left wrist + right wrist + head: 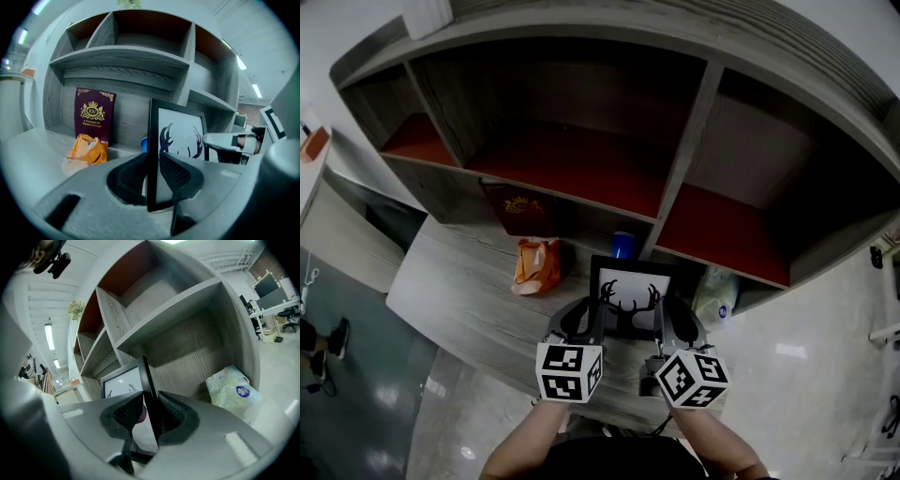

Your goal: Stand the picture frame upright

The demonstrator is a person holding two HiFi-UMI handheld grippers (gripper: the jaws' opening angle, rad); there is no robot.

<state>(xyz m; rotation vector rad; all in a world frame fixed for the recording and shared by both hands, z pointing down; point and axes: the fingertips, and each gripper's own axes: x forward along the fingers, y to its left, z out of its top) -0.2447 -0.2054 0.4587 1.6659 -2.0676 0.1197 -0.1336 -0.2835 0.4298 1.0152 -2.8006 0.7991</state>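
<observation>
The grey wooden shelf unit (692,141) fills most of what is ahead of you, its compartments lined in red on their floors. Below it runs the pale grey tabletop (455,295), which reaches back under the lowest shelf.

The picture frame (630,298) is upright over that tabletop, just in front of the shelf unit's lower middle divider. Its black border and its white print with dark antlers face you. From the left gripper view you see the frame (180,136) almost edge-on, and the right gripper view shows it (123,380) the same way from the other side. You cannot tell from any view whether its bottom edge touches the tabletop.

Your left gripper (589,321) has its jaws clamped on the frame's left border, one ribbed pad on the front and one on the back (152,174). Your right gripper (664,323) pinches the right border in the same fashion (151,417).

A maroon book (520,208) with gold lettering (93,115) stands against the back wall to the left. A crumpled white packet (717,298) with a blue round mark (234,392) lies to the frame's right. An orange bag (536,264) sits in front of the book (86,150). A blue cup (623,246) peeks out just behind the frame (144,144).
</observation>
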